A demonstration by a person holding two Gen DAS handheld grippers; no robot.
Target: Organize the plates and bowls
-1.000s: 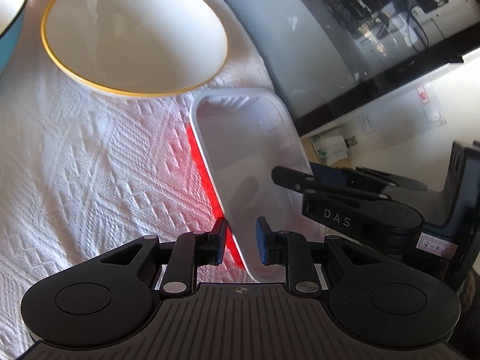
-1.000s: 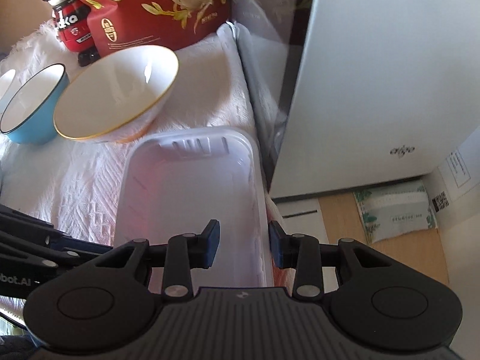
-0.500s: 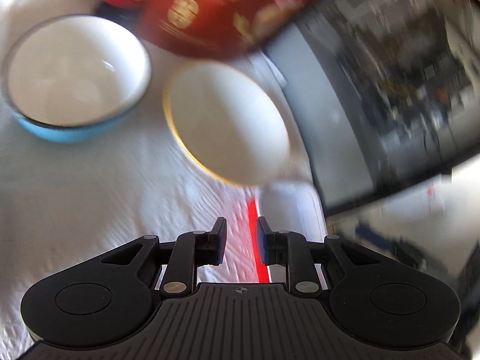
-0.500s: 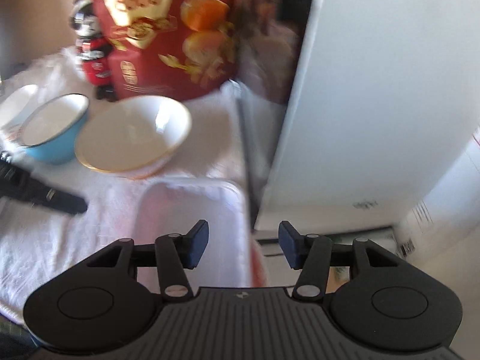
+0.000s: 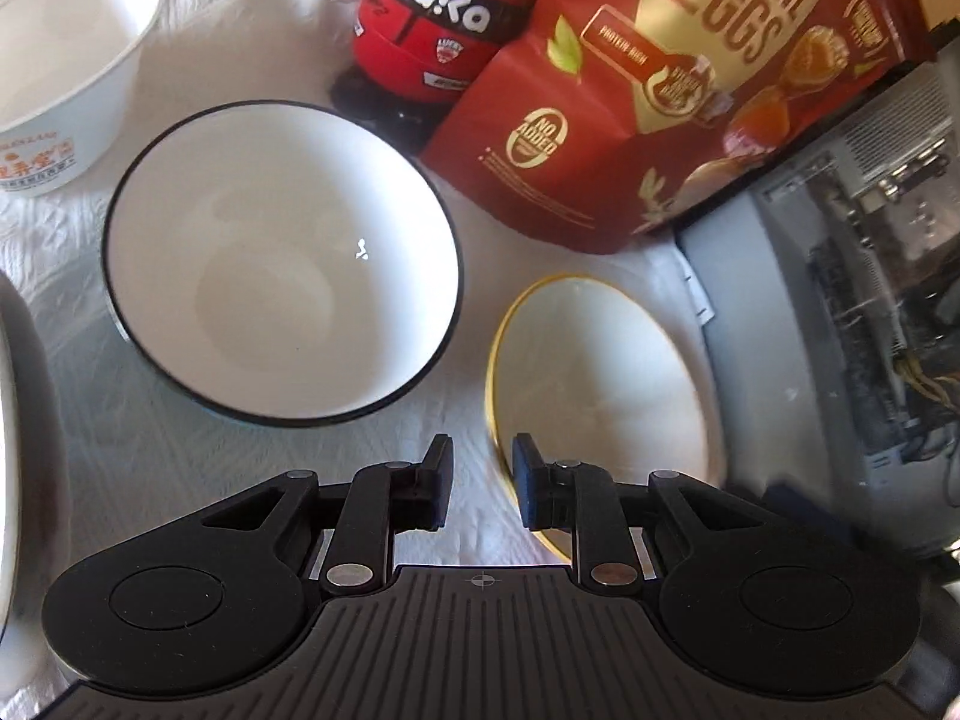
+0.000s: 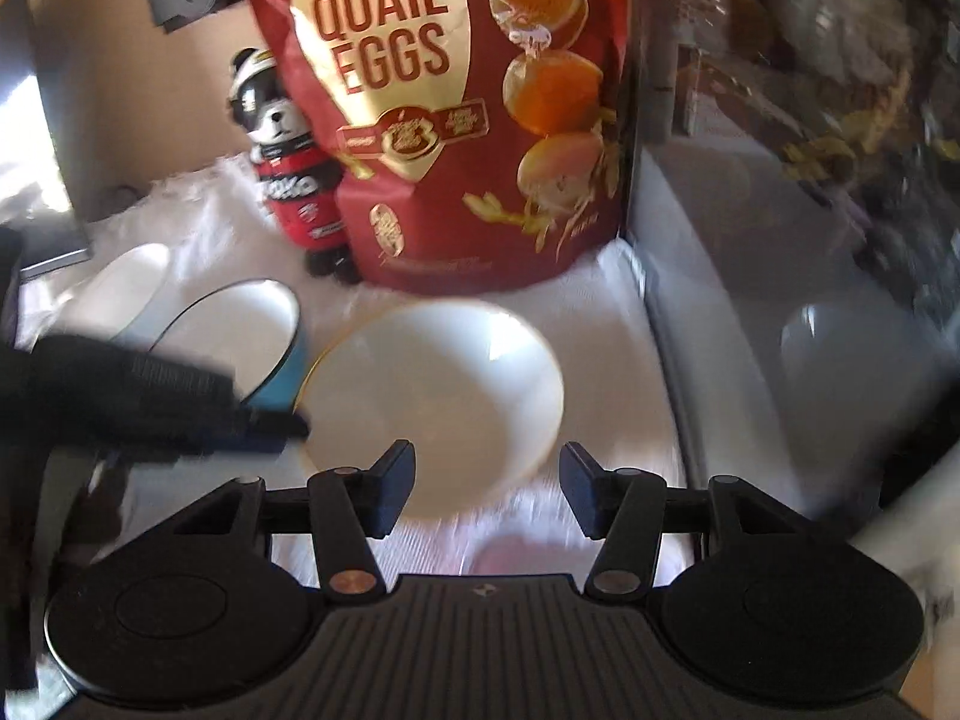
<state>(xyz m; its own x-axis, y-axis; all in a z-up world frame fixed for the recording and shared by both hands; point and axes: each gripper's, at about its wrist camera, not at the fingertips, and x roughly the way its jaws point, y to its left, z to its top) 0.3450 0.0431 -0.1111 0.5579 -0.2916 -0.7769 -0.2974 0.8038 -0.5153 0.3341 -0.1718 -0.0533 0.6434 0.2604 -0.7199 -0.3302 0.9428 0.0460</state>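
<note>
A white bowl with a black rim (image 5: pixel 282 258) and blue outside (image 6: pixel 282 378) sits mid-cloth. To its right lies a gold-rimmed white bowl (image 5: pixel 600 384) (image 6: pixel 432 396). My left gripper (image 5: pixel 483 480) hovers just before both, its jaws narrowly apart and opening. Only cloth shows between them, and the gold rim runs beside the right fingertip (image 5: pixel 531 480). My right gripper (image 6: pixel 487 474) stands open over the gold-rimmed bowl's near edge and holds nothing. A pale plastic tray (image 6: pixel 516 552) shows blurred below it. The left gripper (image 6: pixel 294 423) reaches in from the left.
A small white bowl with orange print (image 5: pixel 54 60) stands far left. A red toy figure (image 5: pixel 432 18) and a red quail-egg bag (image 5: pixel 690 90) stand at the back. A grey computer case (image 5: pixel 840 300) walls the right. A white dish edge (image 5: pixel 12 420) shows at left.
Both grippers have let go of the plastic tray's rims. The left one swung away towards the bowls. The right one opened and rose, and the bag now fills its view.
</note>
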